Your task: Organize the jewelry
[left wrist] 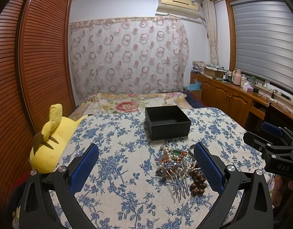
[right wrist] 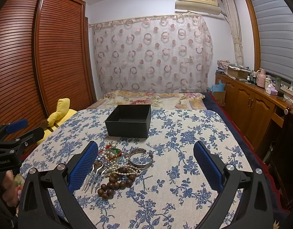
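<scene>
You are in a bedroom: a louvred wooden wardrobe (right wrist: 41, 57) on the left, a circle-patterned curtain (right wrist: 152, 53) behind the bed (right wrist: 146, 97), and low wooden cabinets (right wrist: 251, 106) under the window. In front of you the tabletop (right wrist: 184, 152), under a blue floral cloth, carries everything that matters. A yellow plush toy (left wrist: 50, 143) lies off its left edge.

The black box (right wrist: 129, 121) stands open and looks empty at the far middle of the tabletop. Just in front of it the jewelry pile (right wrist: 117, 164) lies tangled — a silver bangle (right wrist: 140, 158), white pearl strands (right wrist: 123, 168), dark wooden beads (right wrist: 115, 185), metal hairpins (right wrist: 94, 173) and a red-and-green piece (right wrist: 115, 151), all touching or overlapping.

Your left gripper (left wrist: 146, 166) hangs above the cloth with jaws spread wide, holding nothing; the pile sits against its right finger. Your right gripper (right wrist: 146, 164) is likewise spread and empty, the pile beside its left finger.

Nothing seems sorted yet, so this looks like the opening step. Next you would need to single out one piece — the bangle lies most apart at the pile's right edge — and centre the jaws on it before closing, or strands may drag along.
</scene>
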Demonstrator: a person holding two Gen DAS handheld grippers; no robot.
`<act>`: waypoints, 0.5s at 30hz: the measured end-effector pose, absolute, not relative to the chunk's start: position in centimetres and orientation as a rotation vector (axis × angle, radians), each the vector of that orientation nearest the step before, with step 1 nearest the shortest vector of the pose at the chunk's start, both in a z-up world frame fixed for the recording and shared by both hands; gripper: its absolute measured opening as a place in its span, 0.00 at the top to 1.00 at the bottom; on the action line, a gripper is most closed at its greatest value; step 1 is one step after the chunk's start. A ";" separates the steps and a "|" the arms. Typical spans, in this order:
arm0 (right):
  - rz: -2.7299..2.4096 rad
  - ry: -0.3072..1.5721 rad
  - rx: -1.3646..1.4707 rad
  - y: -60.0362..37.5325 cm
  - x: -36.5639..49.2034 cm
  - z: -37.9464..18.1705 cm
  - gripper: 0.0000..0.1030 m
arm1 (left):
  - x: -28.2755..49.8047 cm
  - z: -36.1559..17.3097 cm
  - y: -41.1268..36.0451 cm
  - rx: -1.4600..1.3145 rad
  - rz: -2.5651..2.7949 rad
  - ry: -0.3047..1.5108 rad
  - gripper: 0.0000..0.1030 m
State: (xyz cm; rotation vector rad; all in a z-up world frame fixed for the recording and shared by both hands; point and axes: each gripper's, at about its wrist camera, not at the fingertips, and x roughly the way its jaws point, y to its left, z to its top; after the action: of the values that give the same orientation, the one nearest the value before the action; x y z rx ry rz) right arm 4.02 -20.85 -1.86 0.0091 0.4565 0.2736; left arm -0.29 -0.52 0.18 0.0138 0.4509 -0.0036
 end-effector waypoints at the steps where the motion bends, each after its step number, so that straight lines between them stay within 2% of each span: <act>1: 0.273 0.457 0.009 -20.8 4.0 -1.9 0.02 | -0.3 0.2 -0.5 0.014 -0.003 0.451 0.06; 15: 0.290 0.471 0.004 -19.9 4.3 -2.3 0.02 | 0.0 0.0 -0.7 0.009 -0.012 0.473 0.06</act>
State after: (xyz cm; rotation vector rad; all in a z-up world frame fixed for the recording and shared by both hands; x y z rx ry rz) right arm 4.31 -19.95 -2.33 0.0044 0.4715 0.2901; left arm 0.00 -0.67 -0.05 0.0091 0.4728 -0.0123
